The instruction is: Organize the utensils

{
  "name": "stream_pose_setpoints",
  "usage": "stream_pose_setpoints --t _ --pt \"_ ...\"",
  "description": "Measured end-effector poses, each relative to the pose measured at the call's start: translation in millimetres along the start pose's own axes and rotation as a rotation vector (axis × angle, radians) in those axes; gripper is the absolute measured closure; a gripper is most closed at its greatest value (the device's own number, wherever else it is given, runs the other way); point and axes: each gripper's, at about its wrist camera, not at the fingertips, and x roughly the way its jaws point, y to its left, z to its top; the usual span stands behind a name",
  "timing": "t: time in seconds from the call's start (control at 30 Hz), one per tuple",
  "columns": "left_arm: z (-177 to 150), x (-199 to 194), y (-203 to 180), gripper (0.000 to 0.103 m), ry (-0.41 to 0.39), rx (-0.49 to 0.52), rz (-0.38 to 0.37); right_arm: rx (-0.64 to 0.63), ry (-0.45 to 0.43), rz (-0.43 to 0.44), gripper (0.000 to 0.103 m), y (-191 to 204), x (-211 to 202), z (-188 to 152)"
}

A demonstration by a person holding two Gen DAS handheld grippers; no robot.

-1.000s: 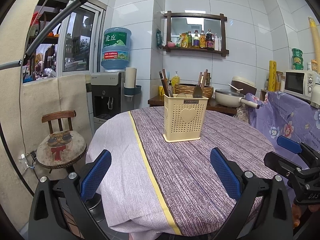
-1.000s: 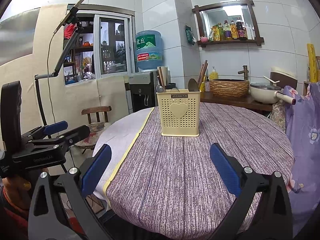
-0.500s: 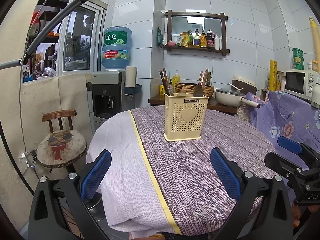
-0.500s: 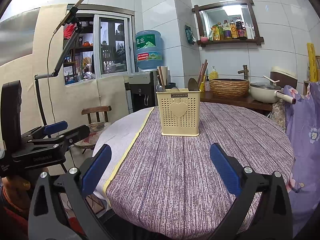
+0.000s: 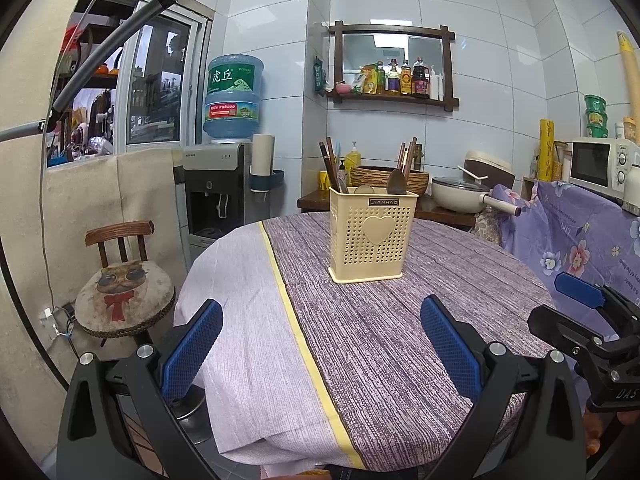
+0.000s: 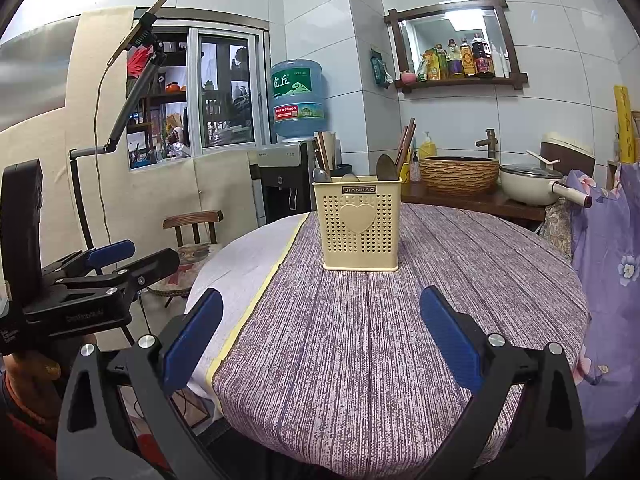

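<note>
1. Nearest the lens in the left wrist view, the left gripper (image 5: pixel 322 336) hangs over the near edge of the round table (image 5: pixel 400 344) at 6 o'clock, its two blue pads spread wide with nothing between them. The right gripper (image 6: pixel 322 332) is likewise wide apart and empty over the table's near rim.
2. The striped purple cloth between the grippers and the caddy shows no loose utensil, so the sorting looks done or nearly so; I judge the step in hand to be a check, or a reach into the caddy.
3. To do that well, come in level toward 12 o'clock, pinch one handle high above the rim, and lift straight up so the light plastic caddy does not tip.
4. The utensil caddy (image 5: pixel 373 236) stands upright, one only, at 12 o'clock mid-table.
5. Counted in the right wrist view: three spoon (image 6: pixel 386 168) bowls show above the rim, two at 11 o'clock, one at 1 o'clock.
6. Brown chopsticks (image 6: pixel 404 146) rise in two clusters, left and right; their exact number is too fine to count.
</note>
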Motion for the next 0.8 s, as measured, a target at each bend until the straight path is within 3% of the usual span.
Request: stream_pose_setpoints --t 0.8 --pt "1.7 -2.1 5.0 0.005 -0.009 0.000 0.003 0.000 0.009 0.005 0.006 -2.7 1.8 -3.6"
